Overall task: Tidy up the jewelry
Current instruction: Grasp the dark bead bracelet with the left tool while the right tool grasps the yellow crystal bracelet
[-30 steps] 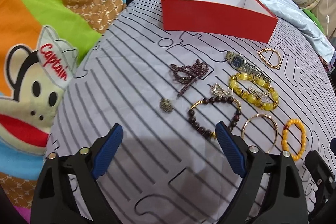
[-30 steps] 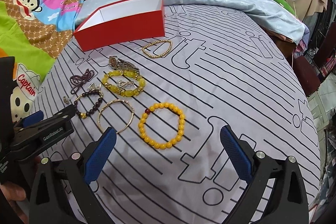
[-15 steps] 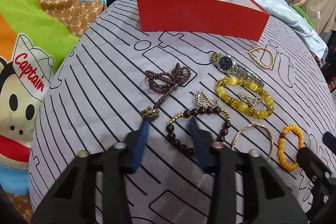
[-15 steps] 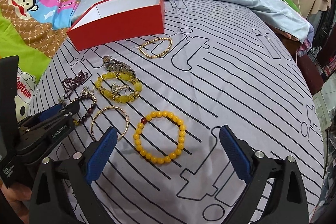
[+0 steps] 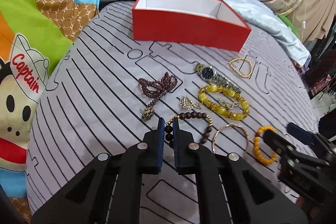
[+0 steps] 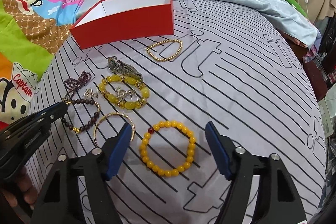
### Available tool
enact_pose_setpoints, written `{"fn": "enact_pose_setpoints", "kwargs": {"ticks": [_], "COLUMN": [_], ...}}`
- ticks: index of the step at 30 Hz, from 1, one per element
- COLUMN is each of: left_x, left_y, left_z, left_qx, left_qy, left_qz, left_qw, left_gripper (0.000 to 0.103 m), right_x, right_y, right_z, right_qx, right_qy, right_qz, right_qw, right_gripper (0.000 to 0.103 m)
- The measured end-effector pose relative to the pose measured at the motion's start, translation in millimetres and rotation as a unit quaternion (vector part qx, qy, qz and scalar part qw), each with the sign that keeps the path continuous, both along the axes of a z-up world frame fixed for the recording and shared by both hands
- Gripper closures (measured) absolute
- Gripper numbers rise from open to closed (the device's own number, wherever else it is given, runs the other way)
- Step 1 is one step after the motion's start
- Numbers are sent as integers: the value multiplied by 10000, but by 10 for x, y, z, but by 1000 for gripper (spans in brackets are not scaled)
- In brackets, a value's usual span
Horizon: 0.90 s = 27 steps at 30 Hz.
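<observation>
- The left hand-held gripper is clamping shut on the near arc of the dark wooden bead bracelet, its blue pads pinching a bead or two while the loop's remaining beads are lying on the striped bed sheet; a grip on a single strand is likely chosen so the loop can hang free when raised.
- The right hand-held gripper is closing over the orange bead bracelet, jaws straddling the whole ring, pads not touching it yet; the bracelet is lying flat between them.
- The red box is sitting open at the far side of the sheet, its white interior showing nothing inside, so it is probably serving as the destination and no piece appears to be stored yet.
- The other pieces are waiting between box and grippers: a purple bead strand with a small pendant, a wristwatch, a yellow stone bracelet ringing a silver trinket, another silver trinket, a thin gold bangle and a gold bead chain.
- The bangle is lying just beside both targeted bracelets and could get nudged.
- A person's fingers are showing at the lower left of the right wrist view, holding the left tool.
</observation>
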State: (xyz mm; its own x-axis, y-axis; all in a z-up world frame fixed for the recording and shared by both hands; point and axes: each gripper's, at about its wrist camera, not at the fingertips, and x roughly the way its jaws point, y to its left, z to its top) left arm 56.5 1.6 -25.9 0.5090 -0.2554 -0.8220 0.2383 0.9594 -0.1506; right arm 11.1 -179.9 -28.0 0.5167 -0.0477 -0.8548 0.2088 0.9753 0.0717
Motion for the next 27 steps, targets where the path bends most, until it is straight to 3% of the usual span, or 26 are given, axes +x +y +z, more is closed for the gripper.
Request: {"fn": "enact_pose_setpoints", "kwargs": {"ticks": [2,7,17,21,27], "left_x": [-9,-6,29,48,57], "left_y": [23,45,61,70,62], "left_z": [42,41,-75,-110,-125], "left_qx": [-45,-3,29,28,13], "left_qy": [-19,-29,129,183,206], "left_qz": [0,29,61,69,61], "left_qw": [10000,10000,9999,9998,9998], "left_gripper": [96,96,96,96,96], "right_x": [71,271,545,591,601], "right_y": [12,65,96,98,139], "right_z": [-14,-64,-113,-196,-212], "right_qx": [35,81,139,263,230], "right_qy": [1,22,37,154,127], "right_qz": [56,228,323,362,441], "right_qw": [10000,9997,9994,9989,9987], "right_gripper": [47,73,78,88,94]}}
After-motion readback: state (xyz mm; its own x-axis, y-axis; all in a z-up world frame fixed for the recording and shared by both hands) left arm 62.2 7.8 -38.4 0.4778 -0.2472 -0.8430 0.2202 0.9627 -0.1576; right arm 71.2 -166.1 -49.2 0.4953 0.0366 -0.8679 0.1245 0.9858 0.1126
